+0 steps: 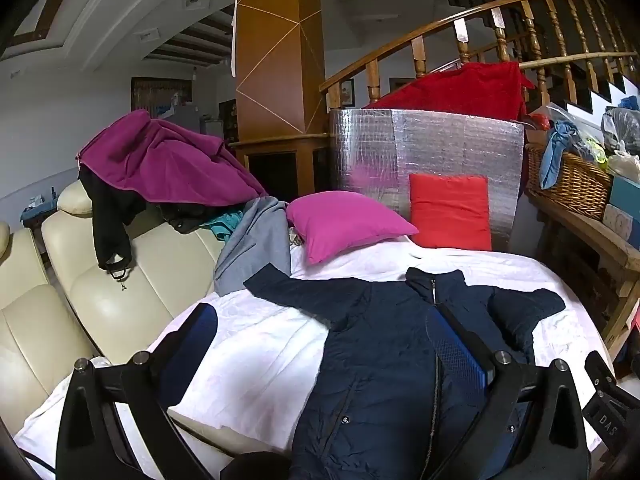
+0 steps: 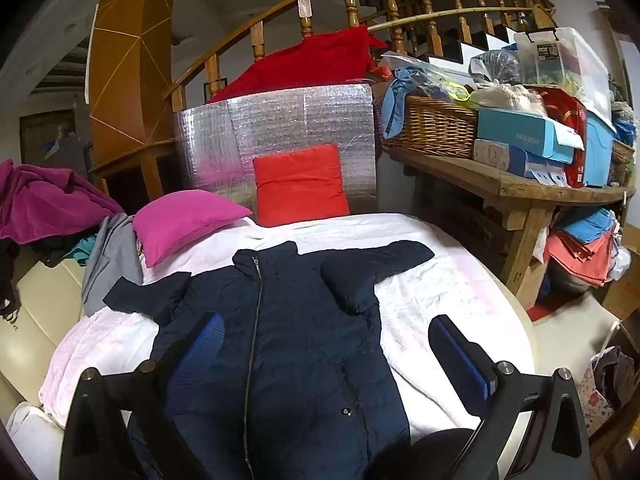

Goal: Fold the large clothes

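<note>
The navy jacket's (image 1: 384,360) hem runs off both views' bottom edges.

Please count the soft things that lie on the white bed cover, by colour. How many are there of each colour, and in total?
Navy: 1, the dark navy padded zip jacket
Magenta: 1, the magenta square pillow
Red-orange: 1, the red-orange cushion, leaning on the silver foil panel
Total: 3 on the white bed cover

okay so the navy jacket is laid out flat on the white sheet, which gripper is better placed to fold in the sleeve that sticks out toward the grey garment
Left, probably. The left gripper hangs open on that side, one finger over bare sheet just below that sleeve. The right gripper is open over the navy jacket body and far side.
</note>
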`<action>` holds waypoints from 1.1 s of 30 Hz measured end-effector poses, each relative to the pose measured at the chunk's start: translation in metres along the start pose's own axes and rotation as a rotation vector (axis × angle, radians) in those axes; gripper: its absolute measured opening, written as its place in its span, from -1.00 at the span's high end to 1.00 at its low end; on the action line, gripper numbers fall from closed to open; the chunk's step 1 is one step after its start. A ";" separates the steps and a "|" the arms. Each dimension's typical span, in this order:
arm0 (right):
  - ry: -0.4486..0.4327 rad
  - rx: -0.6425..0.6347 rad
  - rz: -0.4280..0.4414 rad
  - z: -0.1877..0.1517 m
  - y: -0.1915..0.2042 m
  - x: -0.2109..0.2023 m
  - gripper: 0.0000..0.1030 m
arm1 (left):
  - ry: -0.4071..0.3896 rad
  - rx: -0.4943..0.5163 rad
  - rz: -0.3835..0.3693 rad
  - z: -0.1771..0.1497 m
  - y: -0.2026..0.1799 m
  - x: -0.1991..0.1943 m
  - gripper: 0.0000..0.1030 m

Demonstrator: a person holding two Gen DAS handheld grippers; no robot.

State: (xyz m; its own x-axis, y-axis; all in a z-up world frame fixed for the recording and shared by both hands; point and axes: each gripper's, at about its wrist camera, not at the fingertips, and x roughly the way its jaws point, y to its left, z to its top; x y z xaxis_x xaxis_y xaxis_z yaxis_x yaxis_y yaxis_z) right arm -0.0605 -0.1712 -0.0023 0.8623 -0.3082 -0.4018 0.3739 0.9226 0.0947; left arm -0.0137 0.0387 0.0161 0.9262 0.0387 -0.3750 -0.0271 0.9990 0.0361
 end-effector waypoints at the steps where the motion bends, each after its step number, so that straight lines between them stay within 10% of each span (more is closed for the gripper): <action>1: 0.002 0.000 0.000 0.000 0.000 0.001 -1.00 | -0.001 -0.001 0.000 0.000 0.000 0.000 -1.00; 33: -0.002 -0.007 -0.002 0.000 -0.001 0.006 -1.00 | 0.010 -0.002 0.009 -0.005 0.008 0.009 -1.00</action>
State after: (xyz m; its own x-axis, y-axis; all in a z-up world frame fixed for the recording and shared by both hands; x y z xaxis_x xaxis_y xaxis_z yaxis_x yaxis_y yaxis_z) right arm -0.0555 -0.1745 -0.0048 0.8622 -0.3107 -0.4002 0.3734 0.9235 0.0874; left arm -0.0074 0.0472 0.0085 0.9220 0.0478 -0.3843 -0.0361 0.9986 0.0376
